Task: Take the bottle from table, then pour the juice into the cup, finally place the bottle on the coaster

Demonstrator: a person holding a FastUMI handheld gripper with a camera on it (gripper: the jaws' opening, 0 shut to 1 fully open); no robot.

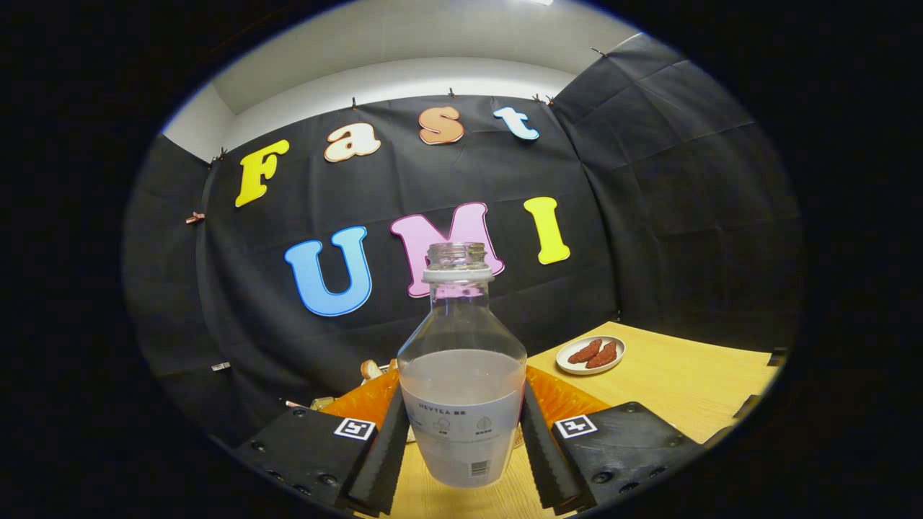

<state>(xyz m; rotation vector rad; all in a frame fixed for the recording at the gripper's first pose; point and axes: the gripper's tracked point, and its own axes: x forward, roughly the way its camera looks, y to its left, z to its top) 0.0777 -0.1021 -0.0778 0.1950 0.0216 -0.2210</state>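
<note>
The clear plastic bottle [461, 375], uncapped, with a white neck ring and a pale label band, stands upright between the fingers of the hand-held gripper [461, 450]. Cloudy pale juice fills it to about the shoulder. Judgement: moderately heavy low down, thin walls likely to flex, smooth label possibly slippery; the open mouth will spill if tipped early. Best hold is the straight labelled lower body, where the fingers [386, 447] now sit. Both fingers lie against the bottle's sides at a narrow opening; firm pressure cannot be confirmed. The base appears just above or on the wooden surface [670, 382]. An orange item [570, 400] lies beyond the fingers.
</note>
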